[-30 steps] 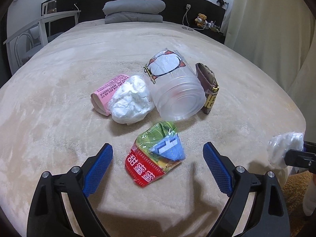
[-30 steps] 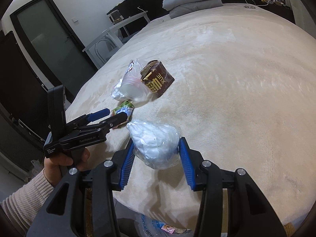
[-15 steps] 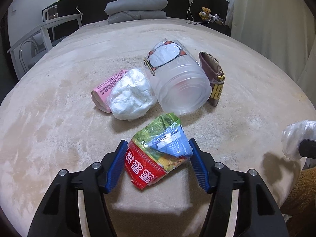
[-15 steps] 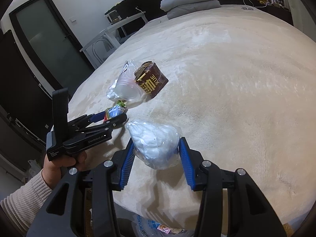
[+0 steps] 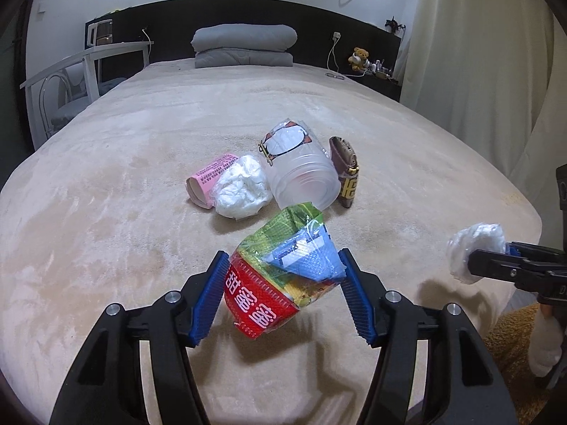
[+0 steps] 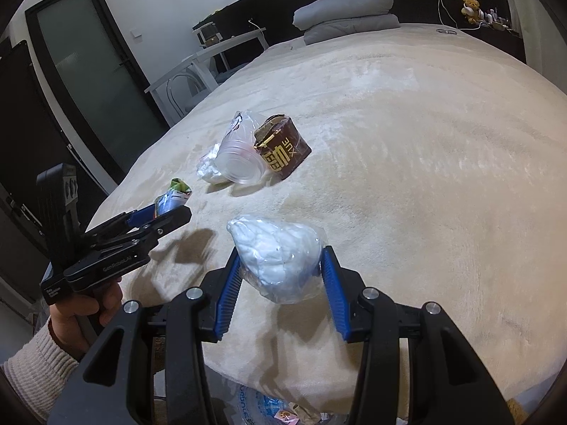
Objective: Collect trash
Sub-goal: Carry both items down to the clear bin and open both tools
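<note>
The left gripper (image 5: 283, 292) pinches a crumpled snack wrapper (image 5: 283, 276), red, green and blue, between its blue pads (image 5: 211, 297); its jaws have just been closing onto the wrapper, and the wrapper now hangs clear of the bed (image 5: 106, 212), with its shadow on the blanket beneath. The right gripper (image 6: 281, 283) is clamped on a wad of white tissue in clear plastic (image 6: 280, 258), held above the near edge of the bed. In the right wrist view a hand (image 6: 79, 313) in a cream knitted sleeve (image 6: 28, 375) grips the left tool's handle. Further up the beige blanket the rest of the trash lies in a tight cluster: a clear plastic cup (image 5: 301, 177) on its side, a ball of white tissue (image 5: 242, 186) touching its left side, a pink paper roll (image 5: 209, 180) just behind the tissue, and a brown carton (image 5: 345, 170) with gold lettering against the cup's right side. At the far end, folded grey bedding (image 5: 244, 46) rests against a dark headboard (image 5: 319, 32). A small teddy bear (image 5: 359, 58) sits on a ledge to the right, and a white table (image 5: 88, 60) stands to the left of the bed. Below the bed's near edge, a plastic bag (image 6: 269, 407) holding some wrappers shows between the right gripper's arms.
</note>
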Motion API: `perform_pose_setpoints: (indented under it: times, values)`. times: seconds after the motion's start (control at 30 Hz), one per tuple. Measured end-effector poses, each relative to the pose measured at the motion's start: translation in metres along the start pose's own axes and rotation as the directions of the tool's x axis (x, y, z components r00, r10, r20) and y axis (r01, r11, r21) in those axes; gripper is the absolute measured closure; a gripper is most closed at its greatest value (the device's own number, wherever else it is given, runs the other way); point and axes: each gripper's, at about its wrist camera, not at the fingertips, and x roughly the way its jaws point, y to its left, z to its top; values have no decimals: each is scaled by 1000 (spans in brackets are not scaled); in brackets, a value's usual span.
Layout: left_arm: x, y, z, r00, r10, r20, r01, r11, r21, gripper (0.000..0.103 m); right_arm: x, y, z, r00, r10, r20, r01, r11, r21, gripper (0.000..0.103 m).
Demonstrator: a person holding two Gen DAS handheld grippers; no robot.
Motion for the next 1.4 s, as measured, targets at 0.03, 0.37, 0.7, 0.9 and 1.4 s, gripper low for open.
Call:
perform_pose_setpoints:
  times: [0.03, 0.37, 0.7, 0.9, 1.4]
  values:
    - [-5, -2, -2, 1000, -6, 8, 6, 1000, 4, 42, -2, 1, -1, 1000, -4, 7, 4, 1000, -1, 58]
    - [-50, -6, -15, 995, -67, 77, 66, 998, 13, 42, -23, 21, -19, 998, -27, 63, 28, 999, -19, 58]
    - [-86, -19, -46, 989, -109, 97, 110, 994, -2, 42, -50, 36, -54, 997, -4, 82, 4, 1000, 0, 58]
    - [-102, -30, -64, 987, -128, 101, 130, 991, -13, 42, -60, 47, -76, 997, 6, 77, -6, 1000, 2, 58]
    - [-123, -49, -98, 986, -152, 67, 157, 985, -77, 42, -75, 64, -114, 999, 24, 44, -24, 1000, 2, 58]
